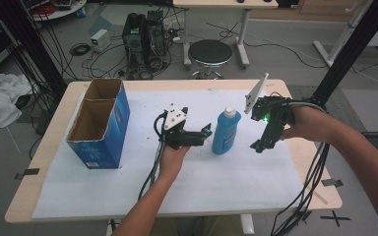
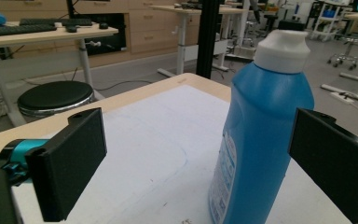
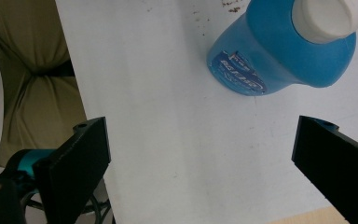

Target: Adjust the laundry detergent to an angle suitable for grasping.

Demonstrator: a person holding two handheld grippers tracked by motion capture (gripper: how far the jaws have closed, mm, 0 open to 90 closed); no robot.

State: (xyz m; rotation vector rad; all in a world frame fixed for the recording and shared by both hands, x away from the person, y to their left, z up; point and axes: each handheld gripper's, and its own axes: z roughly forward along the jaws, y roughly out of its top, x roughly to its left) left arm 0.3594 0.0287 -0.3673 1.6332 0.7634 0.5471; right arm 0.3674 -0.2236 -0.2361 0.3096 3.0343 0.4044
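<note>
One upright blue bottle, white-capped

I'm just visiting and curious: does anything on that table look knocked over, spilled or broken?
Nothing stands out. The blue bottle stands upright with its white cap on, and no liquid shows on the white sheet. The blue cardboard box stands open-topped at the left, intact. A few small dark specks mark the sheet near the bottle. Both tongs, left and right, are open.

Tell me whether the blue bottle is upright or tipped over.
Upright. The blue bottle stands on its base on the white sheet, white cap on top, between the open left gripper and right gripper.
</note>
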